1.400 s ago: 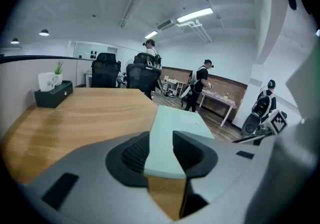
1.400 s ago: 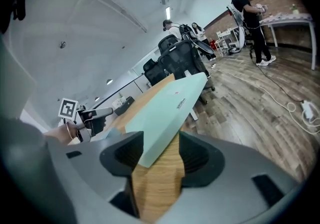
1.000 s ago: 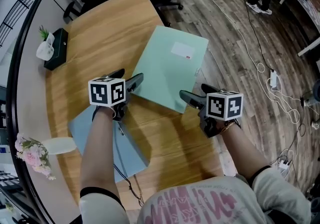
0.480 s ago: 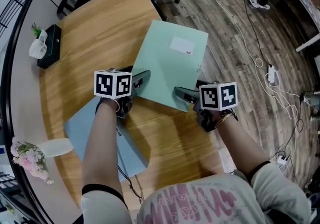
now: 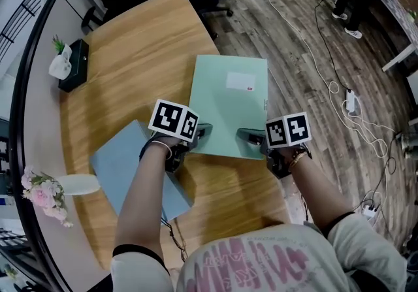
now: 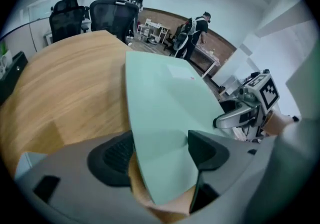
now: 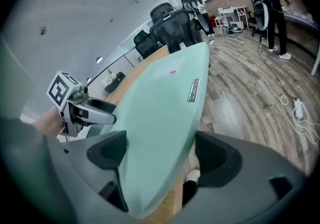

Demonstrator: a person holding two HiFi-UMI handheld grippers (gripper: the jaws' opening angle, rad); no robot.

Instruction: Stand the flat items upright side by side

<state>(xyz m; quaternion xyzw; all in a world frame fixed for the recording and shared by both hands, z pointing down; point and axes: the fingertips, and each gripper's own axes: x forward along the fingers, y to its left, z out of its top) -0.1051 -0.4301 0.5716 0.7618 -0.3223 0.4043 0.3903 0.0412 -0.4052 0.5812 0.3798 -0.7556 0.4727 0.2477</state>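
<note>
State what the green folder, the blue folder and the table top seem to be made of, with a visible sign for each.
Green folder: thin plastic or coated card, matt; it shows even pale colour, a thin edge and a stuck-on label.
Blue folder: probably the same; a flat, plain, evenly coloured sheet.
Table top: wood or wood-look laminate, satin; grain lines run across it.

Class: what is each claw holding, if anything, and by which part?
Nothing yet: the left claw and the right claw stand open, each straddling a near corner of the green folder.
</note>
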